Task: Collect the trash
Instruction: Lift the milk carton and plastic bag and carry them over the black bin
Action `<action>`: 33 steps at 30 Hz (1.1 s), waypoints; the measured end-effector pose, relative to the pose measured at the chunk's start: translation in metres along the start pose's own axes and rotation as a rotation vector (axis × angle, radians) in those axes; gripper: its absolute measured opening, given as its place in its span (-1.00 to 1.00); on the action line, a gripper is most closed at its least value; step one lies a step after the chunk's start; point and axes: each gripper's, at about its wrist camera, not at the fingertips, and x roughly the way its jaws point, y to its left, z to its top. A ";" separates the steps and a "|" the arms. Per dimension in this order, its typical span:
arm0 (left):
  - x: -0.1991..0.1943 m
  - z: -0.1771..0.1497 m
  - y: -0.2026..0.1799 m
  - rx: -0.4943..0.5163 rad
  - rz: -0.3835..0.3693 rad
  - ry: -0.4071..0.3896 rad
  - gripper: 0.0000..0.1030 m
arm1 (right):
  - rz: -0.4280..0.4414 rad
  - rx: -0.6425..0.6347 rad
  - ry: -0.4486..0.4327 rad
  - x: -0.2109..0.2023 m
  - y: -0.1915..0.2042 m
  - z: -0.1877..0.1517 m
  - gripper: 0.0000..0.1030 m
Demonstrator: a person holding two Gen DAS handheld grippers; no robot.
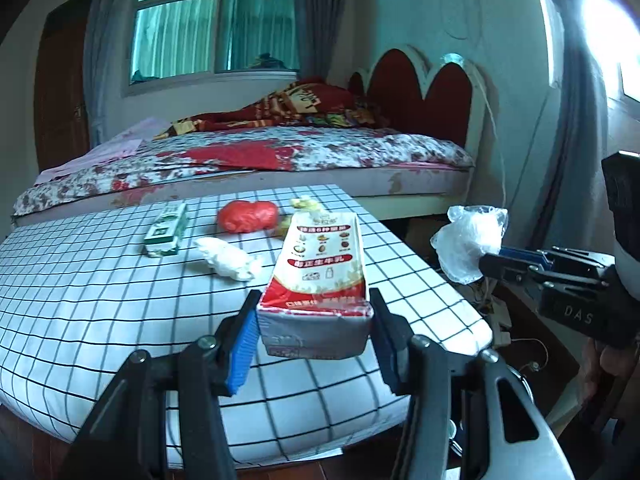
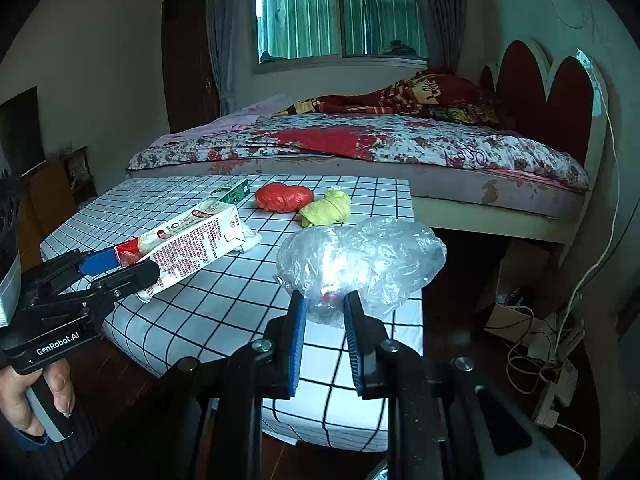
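Left gripper (image 1: pixel 314 320) clamps the red-and-white milk carton (image 1: pixel 320 264), frame centre; right gripper (image 2: pixel 325 312) pinches the crumpled clear plastic bag (image 2: pixel 360 260).

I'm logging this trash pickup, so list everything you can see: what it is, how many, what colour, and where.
carton: 1, white and red, in left gripper
clear bag: 1, transparent, in right gripper
red bag: 1, red, far side of table
yellow wad: 1, yellow, right of red bag
tissue: 1, white, mid table
green box: 1, green and white, left of red bag
table: 1, white with black grid
bed: 1, red floral, behind table
left gripper: shut on carton
right gripper: shut on clear bag
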 end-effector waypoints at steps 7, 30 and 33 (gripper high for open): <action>0.000 -0.004 -0.046 0.062 -0.069 0.015 0.01 | -0.063 0.057 0.011 -0.029 -0.036 -0.028 -0.60; 0.018 -0.054 -0.171 0.227 -0.294 0.162 0.01 | -0.165 0.155 0.178 -0.072 -0.110 -0.128 -0.60; 0.024 -0.062 -0.180 0.241 -0.311 0.194 0.01 | -0.170 0.160 0.205 -0.074 -0.115 -0.140 -0.60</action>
